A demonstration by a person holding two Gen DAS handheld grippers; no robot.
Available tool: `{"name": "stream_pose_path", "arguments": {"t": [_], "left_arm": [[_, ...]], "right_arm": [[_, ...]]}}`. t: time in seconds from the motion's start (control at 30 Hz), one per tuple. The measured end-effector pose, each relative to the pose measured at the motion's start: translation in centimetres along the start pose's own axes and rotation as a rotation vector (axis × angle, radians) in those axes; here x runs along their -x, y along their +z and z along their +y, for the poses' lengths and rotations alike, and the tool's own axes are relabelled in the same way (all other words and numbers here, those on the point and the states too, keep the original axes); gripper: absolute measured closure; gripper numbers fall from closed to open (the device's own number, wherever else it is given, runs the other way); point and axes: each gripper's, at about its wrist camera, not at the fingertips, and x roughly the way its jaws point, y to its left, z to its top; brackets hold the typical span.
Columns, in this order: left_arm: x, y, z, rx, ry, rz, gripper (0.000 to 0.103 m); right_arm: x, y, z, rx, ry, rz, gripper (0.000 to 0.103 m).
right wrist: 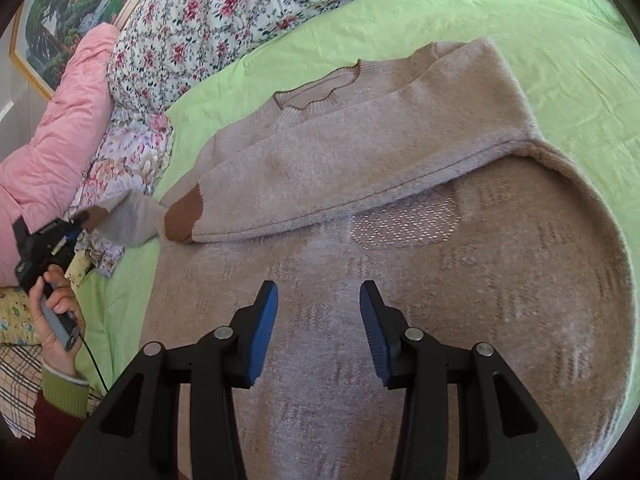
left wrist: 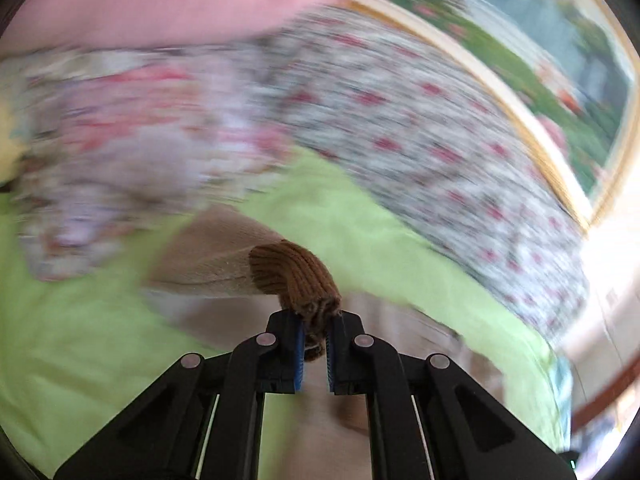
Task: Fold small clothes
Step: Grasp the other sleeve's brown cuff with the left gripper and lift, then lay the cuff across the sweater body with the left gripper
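Observation:
A beige knitted sweater (right wrist: pixel 460 280) lies flat on a green bed sheet (right wrist: pixel 520 20). One sleeve (right wrist: pixel 360 160) is folded across the chest, and its brown cuff (right wrist: pixel 184 218) rests at the left. My left gripper (left wrist: pixel 314 320) is shut on the other sleeve's brown cuff (left wrist: pixel 294 276) and holds it lifted off the sheet. In the right wrist view that gripper (right wrist: pixel 78 220) is at the far left, held by a person's hand (right wrist: pixel 56 304). My right gripper (right wrist: pixel 319 292) hovers open over the sweater's lower body with nothing between its fingers.
A floral quilt (right wrist: pixel 224 8) and a pink quilt (right wrist: pixel 60 128) are piled along the sheet's far-left side. A framed landscape picture (right wrist: pixel 60 12) hangs behind them. Patterned cloths (right wrist: pixel 16 360) lie near the hand. The left wrist view is blurred.

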Motion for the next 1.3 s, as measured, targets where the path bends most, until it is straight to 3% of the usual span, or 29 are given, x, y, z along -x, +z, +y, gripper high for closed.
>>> {"name": "stream_pose_path", "arguments": {"t": [0.17,0.3,0.47,0.67,0.8,0.93,0.97,1.13,1.3], "left_arm": [[-2.7,-4.7,-11.1,-0.136,-0.192,0.100,0.097],[-4.9,-8.8,-17.3,-0.193,-0.266,0.174,0.097],[-9.1,-13.1,-23.0,-0.244,-0.311,0.254,0.097],[-14.3,-17.8,-25.5,-0.300,-0.292,0.371,0.095],[-15.7,-20.1,-24.8,-0.330,-0.278,0.462,0.088],[-13.5,-21.2,-22.0,-0.357,-0.268,0.496,0.059],[-12.6,-21.0,-21.1,-0.361,-0.261,0.490,0.055],[-8.5,-19.4,-14.7,-0.336,-0.160,0.460,0.054],[-6.4,-15.2,-6.3,-0.245,0.032,0.373,0.054]], "right_arm": [[2.0,0.0,-1.7,-0.030,-0.011,-0.040,0.059],[3.6,0.0,-3.6,-0.066,-0.025,-0.073,0.059],[5.0,-0.2,-5.9,-0.110,-0.045,-0.096,0.059],[5.8,-0.5,-8.4,-0.175,-0.068,-0.116,0.059],[6.2,-0.4,-9.1,-0.202,-0.063,-0.126,0.059],[5.9,0.3,-8.4,-0.197,-0.044,-0.125,0.059],[5.7,0.5,-8.1,-0.192,-0.034,-0.123,0.059],[3.6,1.8,-6.1,-0.156,0.012,-0.091,0.049],[0.6,3.4,-2.9,-0.067,0.031,-0.071,0.048]]}}
